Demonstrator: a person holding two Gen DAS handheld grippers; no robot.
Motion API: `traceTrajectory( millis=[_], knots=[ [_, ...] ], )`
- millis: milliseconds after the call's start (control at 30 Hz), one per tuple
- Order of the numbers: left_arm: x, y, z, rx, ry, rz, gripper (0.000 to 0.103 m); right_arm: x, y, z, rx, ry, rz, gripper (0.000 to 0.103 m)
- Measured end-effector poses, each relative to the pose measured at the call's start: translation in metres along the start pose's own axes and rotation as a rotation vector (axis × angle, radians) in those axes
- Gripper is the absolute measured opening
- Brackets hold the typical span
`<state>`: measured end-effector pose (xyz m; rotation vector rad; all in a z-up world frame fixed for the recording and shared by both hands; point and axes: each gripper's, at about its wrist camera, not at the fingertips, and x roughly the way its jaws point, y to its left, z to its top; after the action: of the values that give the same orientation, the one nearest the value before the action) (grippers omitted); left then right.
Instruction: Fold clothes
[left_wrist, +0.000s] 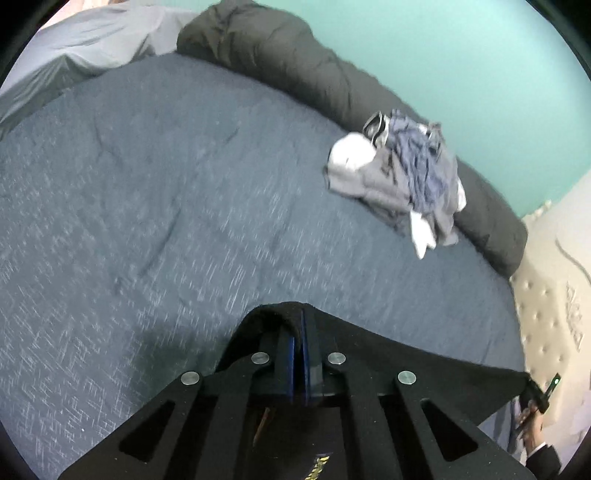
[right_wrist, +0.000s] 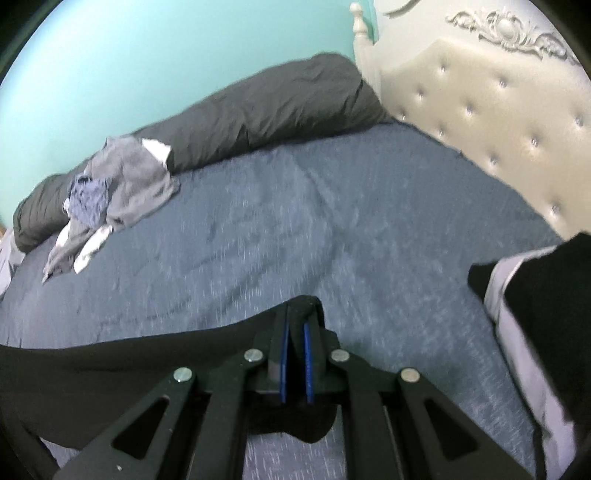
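At the far left of the left wrist view, a pale grey sheet (left_wrist: 85, 48) lies bunched at the edge of the bed (left_wrist: 147, 192), whose blue-grey heathered cover fills most of both views. A dark grey rolled duvet (left_wrist: 295, 55) runs along the bed's far side against the turquoise wall (left_wrist: 461, 55). Just in front of that roll, and touching it, sits a heap of unfolded clothes (left_wrist: 402, 173), grey, blue and white pieces tangled together, well apart from both grippers. Low in the centre, the left gripper (left_wrist: 300, 325) has its blue-lined jaws pressed together on the edge of a black garment (left_wrist: 424, 365), which bunches over the fingertips and stretches away to the right as a taut band just above the bed. At the far right of that view the band ends at the other gripper, held by a hand (left_wrist: 532, 424) in a dark sleeve, beside the cream tufted headboard (left_wrist: 546, 314). In the right wrist view the right gripper (right_wrist: 297, 325) is likewise clamped on the black garment, cloth wadded between its blue pads, the fabric running off to the left. At the far right lies a black and pale lilac cloth (right_wrist: 517, 295) on the bed, near the headboard.
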<state>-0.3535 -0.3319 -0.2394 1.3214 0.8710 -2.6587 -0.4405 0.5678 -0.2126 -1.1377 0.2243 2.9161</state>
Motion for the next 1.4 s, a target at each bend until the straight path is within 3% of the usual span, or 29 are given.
traceTrajectory(
  millis=[167,300,500,567,633,700,767,867,1000,1233,1400],
  knots=[
    [-0.013,-0.005,0.016,-0.011,-0.041,-0.007,0.003,-0.002,0.001,0.025,0.021,-0.047,-0.002,0.006],
    [0.019,0.001,0.011,-0.010,0.010,0.033,0.003,0.028,0.004,0.013,0.014,0.041,-0.015,0.006],
    [0.060,0.016,-0.003,-0.009,0.081,0.094,0.004,0.077,-0.004,-0.031,0.034,0.184,-0.055,0.006],
    [0.064,0.019,-0.004,-0.009,0.089,0.103,0.009,0.083,-0.012,-0.038,0.061,0.201,-0.045,0.007],
    [0.067,0.022,-0.004,-0.013,0.094,0.109,0.012,0.084,-0.018,-0.037,0.087,0.201,-0.032,0.011],
    [0.063,0.023,-0.003,-0.016,0.093,0.097,0.018,0.082,-0.023,-0.035,0.112,0.196,-0.024,0.022],
    [0.054,0.024,-0.002,-0.011,0.080,0.083,0.022,0.074,-0.030,-0.028,0.140,0.169,-0.026,0.041],
    [0.039,0.030,-0.007,-0.008,0.089,0.080,0.044,0.054,-0.041,-0.025,0.190,0.133,0.064,0.043],
    [0.022,0.041,-0.021,-0.008,0.105,0.058,0.046,0.047,-0.040,-0.039,0.176,0.202,0.159,0.043],
    [0.009,0.061,-0.056,-0.007,0.129,0.010,0.047,0.043,-0.025,-0.063,0.132,0.227,0.185,0.043],
    [0.012,0.067,-0.063,-0.009,0.132,0.007,0.047,0.044,-0.013,-0.067,0.082,0.226,0.190,0.043]
  ],
)
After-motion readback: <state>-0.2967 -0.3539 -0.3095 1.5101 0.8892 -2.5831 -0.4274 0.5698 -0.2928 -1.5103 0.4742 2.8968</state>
